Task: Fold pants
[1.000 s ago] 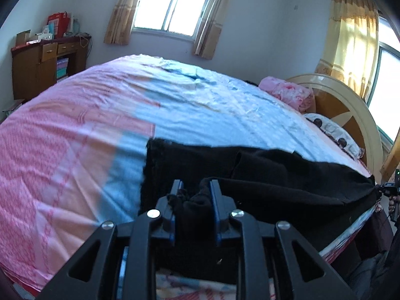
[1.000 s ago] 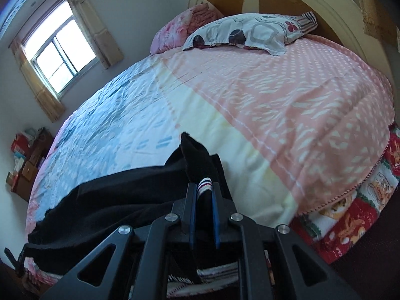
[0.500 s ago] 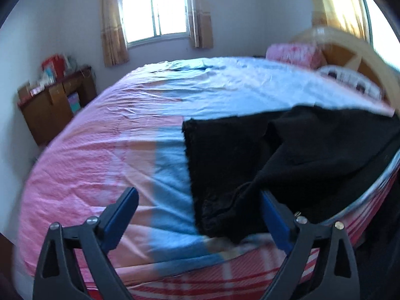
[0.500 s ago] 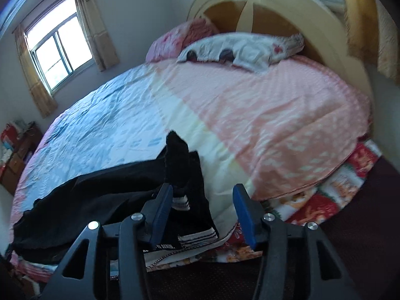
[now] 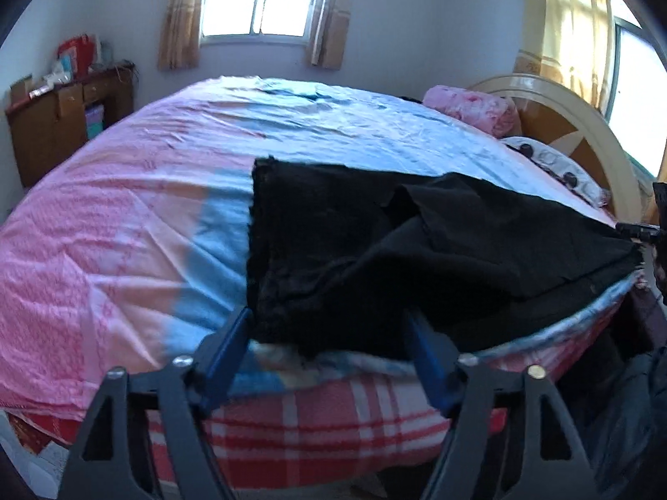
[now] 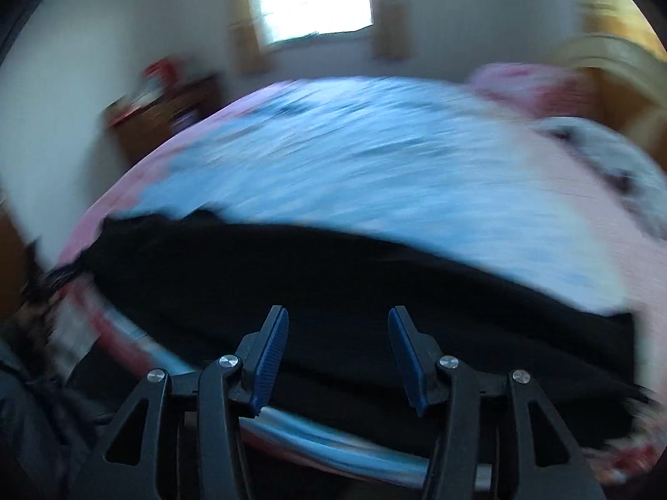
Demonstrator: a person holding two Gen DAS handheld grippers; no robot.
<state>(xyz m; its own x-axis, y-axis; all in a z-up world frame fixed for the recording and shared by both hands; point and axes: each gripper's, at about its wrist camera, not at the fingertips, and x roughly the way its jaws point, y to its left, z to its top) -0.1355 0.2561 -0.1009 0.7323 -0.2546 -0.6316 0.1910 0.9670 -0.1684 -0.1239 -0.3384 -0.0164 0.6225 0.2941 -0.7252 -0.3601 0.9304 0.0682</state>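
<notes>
Black pants [image 5: 367, 250] lie along the near edge of the bed [image 5: 125, 250], with one layer folded loosely over the other. They also show in the blurred right wrist view [image 6: 354, 291]. My left gripper [image 5: 329, 346] is open and empty, with its blue pads just in front of the pants' near left corner. My right gripper [image 6: 337, 346] is open and empty, held close over the pants' near edge.
The bed has a pink and blue cover. Pillows [image 5: 475, 108] lie by the round headboard [image 5: 583, 125] at the right. A wooden desk [image 5: 62, 121] stands by the far left wall. A plaid blanket edge [image 5: 325, 421] hangs below the mattress.
Both grippers let go of the pants and opened wide. Both have pulled back from the bed, and the right one has swung left to look along the pants.
</notes>
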